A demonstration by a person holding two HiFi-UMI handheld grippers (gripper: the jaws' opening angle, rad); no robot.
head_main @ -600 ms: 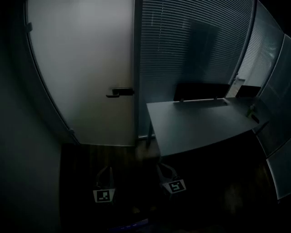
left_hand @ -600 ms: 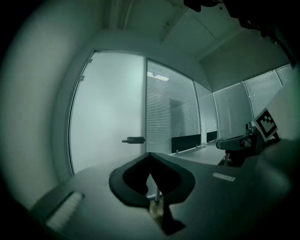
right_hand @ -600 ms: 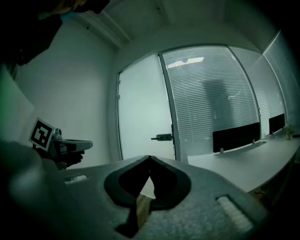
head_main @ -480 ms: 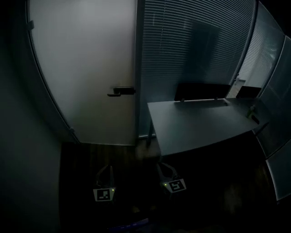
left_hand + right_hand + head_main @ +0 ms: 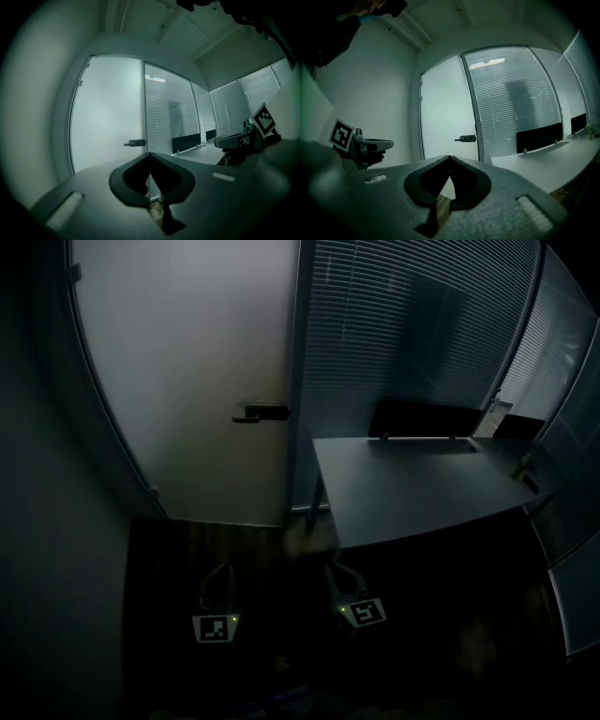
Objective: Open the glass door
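Observation:
The frosted glass door [image 5: 187, 381] stands closed at the back left, and its dark lever handle [image 5: 262, 412] sits at its right edge. Both grippers hang low over the dark floor, well short of the door. My left gripper [image 5: 223, 570] is shut and holds nothing; my right gripper [image 5: 331, 569] beside it is also shut and holds nothing. In the left gripper view the shut tips [image 5: 149, 153] point towards the door [image 5: 108, 126], with the handle [image 5: 136, 142] just above them. The right gripper view shows its shut tips [image 5: 449, 157] below the handle [image 5: 466, 138].
A grey desk [image 5: 422, 493] with a dark partition screen [image 5: 427, 418] stands right of the door, against a glass wall with blinds [image 5: 412, 334]. A plain wall [image 5: 56, 521] closes the left side. Wood floor [image 5: 234, 549] lies between the grippers and the door.
The head view has shifted slightly: door, handle and desk now sit a little further right and higher in the picture. Both grippers stay low and shut.

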